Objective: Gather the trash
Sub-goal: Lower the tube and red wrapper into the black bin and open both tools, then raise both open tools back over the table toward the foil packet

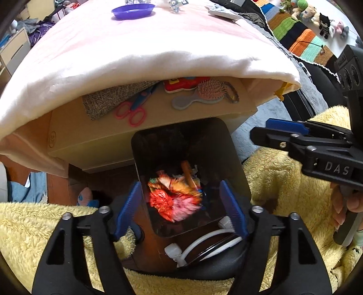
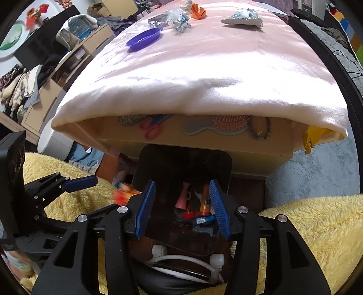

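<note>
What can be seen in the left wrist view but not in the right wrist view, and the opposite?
Only the left wrist view shows the red toy on the shelf and the plush toys. Only the right wrist view shows the orange wrapper on the pink cloth and the clothes pile. Both show the dark bin, purple bowl, hairbrush and scissors.
</note>
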`<state>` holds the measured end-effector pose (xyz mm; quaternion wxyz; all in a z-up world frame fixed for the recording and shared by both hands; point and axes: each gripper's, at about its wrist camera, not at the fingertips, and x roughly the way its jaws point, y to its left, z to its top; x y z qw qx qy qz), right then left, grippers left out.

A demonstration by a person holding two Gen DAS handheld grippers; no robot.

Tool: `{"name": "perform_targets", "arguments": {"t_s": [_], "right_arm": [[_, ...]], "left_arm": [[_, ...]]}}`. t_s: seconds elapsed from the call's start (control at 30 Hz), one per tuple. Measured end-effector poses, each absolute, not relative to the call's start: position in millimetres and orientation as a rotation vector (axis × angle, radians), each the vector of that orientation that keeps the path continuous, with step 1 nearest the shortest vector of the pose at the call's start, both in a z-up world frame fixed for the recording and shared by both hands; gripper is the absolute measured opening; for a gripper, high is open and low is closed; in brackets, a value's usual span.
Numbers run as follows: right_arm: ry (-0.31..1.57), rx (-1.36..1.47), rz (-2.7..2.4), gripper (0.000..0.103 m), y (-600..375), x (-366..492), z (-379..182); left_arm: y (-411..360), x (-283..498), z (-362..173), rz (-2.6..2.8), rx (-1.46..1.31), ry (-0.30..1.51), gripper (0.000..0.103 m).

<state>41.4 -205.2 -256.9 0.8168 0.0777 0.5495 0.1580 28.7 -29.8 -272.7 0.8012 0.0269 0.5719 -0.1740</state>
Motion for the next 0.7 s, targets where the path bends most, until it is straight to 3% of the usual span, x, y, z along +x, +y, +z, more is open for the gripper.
{"name": "perform_targets", "arguments": {"t_s": [0.27,0.53,0.7], "right_arm": [[1.105,0.177,0.319,0.061,-220.9,50.1,-233.5],[1.025,0.163,0.286,0.073,-233.6,71.0,-203.6],[0.997,0.153,0.262,0.073,-245.2,95.2,-191.3]], "left_arm": [[-18.6,37.1,-248.8,-0.334,0.064,1.158,0.089],[-3.1,60.1,-213.2,-0.282,0.052,1.072,0.091],[2.7,84.8,-201.3,-0.254,0.056,1.052,0.091]]}}
